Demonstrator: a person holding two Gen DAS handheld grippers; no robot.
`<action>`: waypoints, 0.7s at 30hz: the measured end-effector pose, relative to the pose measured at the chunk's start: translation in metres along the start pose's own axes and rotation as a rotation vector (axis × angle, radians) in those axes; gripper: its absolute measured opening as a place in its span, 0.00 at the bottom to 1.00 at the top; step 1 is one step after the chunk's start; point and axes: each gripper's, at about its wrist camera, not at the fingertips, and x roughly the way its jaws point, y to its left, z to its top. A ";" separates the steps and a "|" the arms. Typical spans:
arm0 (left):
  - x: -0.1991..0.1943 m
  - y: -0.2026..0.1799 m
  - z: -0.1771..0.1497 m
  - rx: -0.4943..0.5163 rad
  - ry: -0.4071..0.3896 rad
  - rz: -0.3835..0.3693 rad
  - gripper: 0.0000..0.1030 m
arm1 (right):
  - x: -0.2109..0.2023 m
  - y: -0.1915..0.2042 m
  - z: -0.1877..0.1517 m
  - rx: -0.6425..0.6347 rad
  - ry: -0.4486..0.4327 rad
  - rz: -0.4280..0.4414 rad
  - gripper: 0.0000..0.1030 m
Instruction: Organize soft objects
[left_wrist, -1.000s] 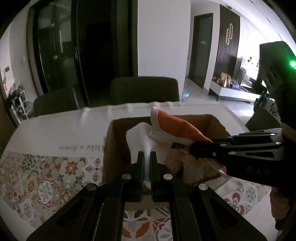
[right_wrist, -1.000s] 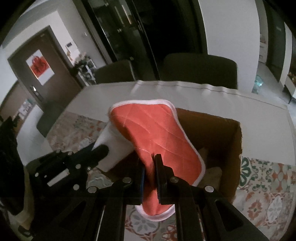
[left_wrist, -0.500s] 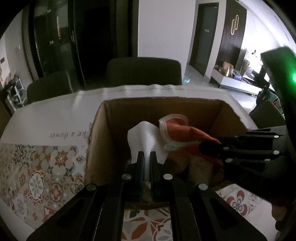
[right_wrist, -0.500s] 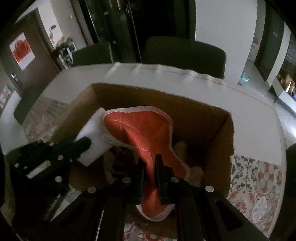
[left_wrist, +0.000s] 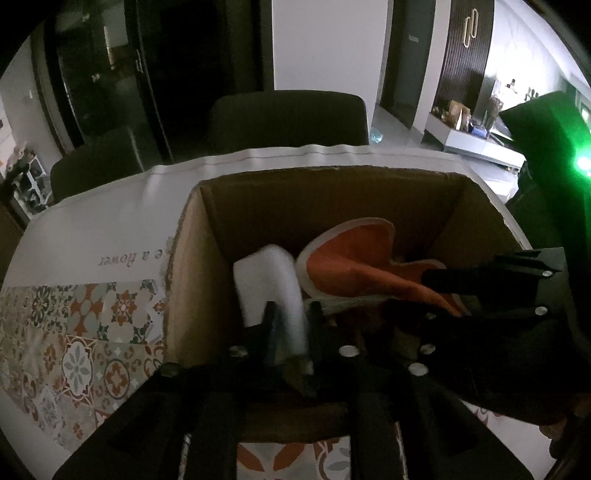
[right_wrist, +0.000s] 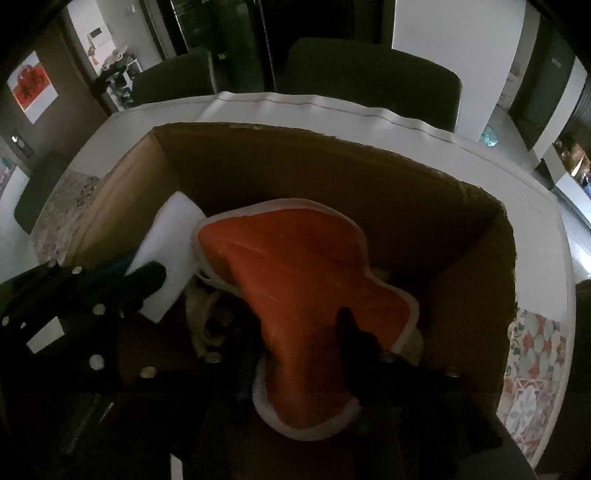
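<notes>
Both grippers opening over the cardboard box (right_wrist: 476, 266). Left gripper (left_wrist: 290, 317): white foam (left_wrist: 264, 280) between loosening fingers. Right gripper (right_wrist: 295, 332): orange mitt (right_wrist: 295, 266) between them. Spread fully, then lift straight out.

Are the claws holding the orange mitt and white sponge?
No. Both claws are opening, letting go; the mitt and sponge sit between them.

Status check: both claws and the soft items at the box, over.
Both claws opening over cardboard box. White foam pad between left fingers, orange mitt between right. Nothing blocking.
</notes>
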 end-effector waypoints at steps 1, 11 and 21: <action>-0.002 -0.001 0.000 -0.001 -0.002 -0.003 0.25 | -0.002 0.001 -0.002 0.001 0.000 0.011 0.44; -0.053 0.005 0.000 -0.011 -0.108 0.081 0.52 | -0.049 0.007 -0.014 0.027 -0.106 -0.044 0.58; -0.087 0.007 -0.004 -0.031 -0.174 0.130 0.55 | -0.095 0.011 -0.027 0.077 -0.226 -0.118 0.58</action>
